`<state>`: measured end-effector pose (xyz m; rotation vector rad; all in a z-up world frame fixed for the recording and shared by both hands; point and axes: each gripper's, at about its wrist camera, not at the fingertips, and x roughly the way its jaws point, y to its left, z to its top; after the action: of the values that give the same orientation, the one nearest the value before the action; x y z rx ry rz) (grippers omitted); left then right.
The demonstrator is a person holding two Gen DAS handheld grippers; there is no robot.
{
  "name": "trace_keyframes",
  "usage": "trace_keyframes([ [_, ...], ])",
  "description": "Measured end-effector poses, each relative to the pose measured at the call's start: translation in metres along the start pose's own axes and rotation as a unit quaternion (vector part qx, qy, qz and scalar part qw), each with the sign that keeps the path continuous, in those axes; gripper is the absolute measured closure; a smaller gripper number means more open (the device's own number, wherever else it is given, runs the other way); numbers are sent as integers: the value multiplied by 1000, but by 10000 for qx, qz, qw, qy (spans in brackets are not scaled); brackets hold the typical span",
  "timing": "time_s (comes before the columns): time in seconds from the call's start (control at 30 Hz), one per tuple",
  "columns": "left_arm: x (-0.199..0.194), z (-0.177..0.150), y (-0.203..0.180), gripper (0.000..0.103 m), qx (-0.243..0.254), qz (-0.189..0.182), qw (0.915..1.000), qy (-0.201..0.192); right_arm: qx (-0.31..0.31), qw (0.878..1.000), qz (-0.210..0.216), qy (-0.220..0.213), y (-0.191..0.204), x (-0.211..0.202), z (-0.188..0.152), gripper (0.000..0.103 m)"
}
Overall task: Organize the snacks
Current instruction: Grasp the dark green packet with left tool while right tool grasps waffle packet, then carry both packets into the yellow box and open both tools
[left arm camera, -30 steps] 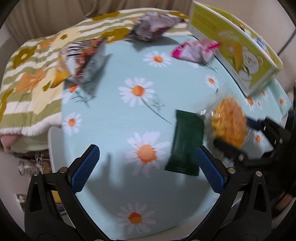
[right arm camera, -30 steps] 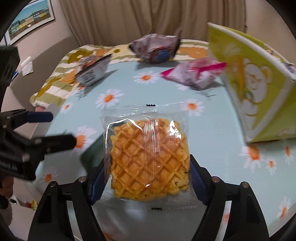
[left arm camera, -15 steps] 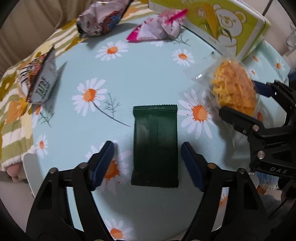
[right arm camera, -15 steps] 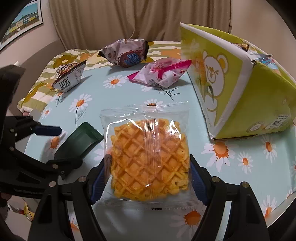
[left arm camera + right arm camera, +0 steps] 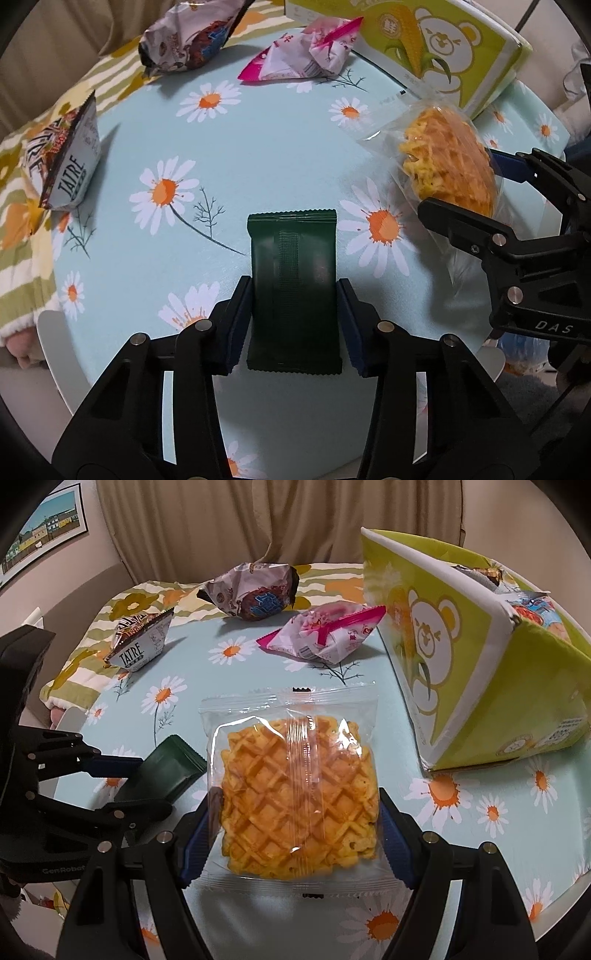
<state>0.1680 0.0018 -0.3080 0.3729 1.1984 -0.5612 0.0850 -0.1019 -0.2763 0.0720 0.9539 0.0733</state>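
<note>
Two grippers in play, both loaded. Left wrist view, left to right: "TATRE" snack bag (image 5: 66,162) stands at the left edge of the daisy-print tablecloth (image 5: 266,140); silver-purple snack bag (image 5: 184,40) upper left; pink packet (image 5: 303,55) top centre. Dark green packet (image 5: 293,291) lies lower centre, the left gripper (image 5: 293,325) clamped on its long sides, blue pads touching both edges. Yellow-green bear box (image 5: 436,44) upper right. Right edge: waffle packet (image 5: 447,166) held by the right gripper (image 5: 476,195), seen side-on.

Right wrist view, left to right: left gripper (image 5: 136,779) at lower left with the green packet (image 5: 166,771) between its fingers, low over the cloth. Waffle packet (image 5: 295,797), clear wrapper, sits centre frame, the right gripper (image 5: 295,838) closed against both its sides. Bear box (image 5: 461,672) stands at right, other snack wrappers showing in its open top.
</note>
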Motion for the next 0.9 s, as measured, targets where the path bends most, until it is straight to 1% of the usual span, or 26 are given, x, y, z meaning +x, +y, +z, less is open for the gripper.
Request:
trace_keyframes([
  [0.17,-12,0,12,62,-331,13,9994,-65,-21,9999,158,8,1,-9,8,28],
  [0.3,-42,5,20,62,-598,59,9978,-283,-131,9995,282,-109,5,-29,24,28],
  [0.43,-77,15,22,62,-750,183,9958,-502,-219,9981,488,-309,6,-60,47,28],
  [0.57,-113,36,21,62,-894,300,9923,-807,-175,9957,739,-532,-6,-93,74,28],
  [0.7,-141,69,12,62,-997,391,9875,-1159,-109,9936,861,-720,-30,-119,106,28],
  [0.9,-165,129,-23,62,-986,393,9804,-1660,-85,9938,678,-880,-89,-143,148,28],
])
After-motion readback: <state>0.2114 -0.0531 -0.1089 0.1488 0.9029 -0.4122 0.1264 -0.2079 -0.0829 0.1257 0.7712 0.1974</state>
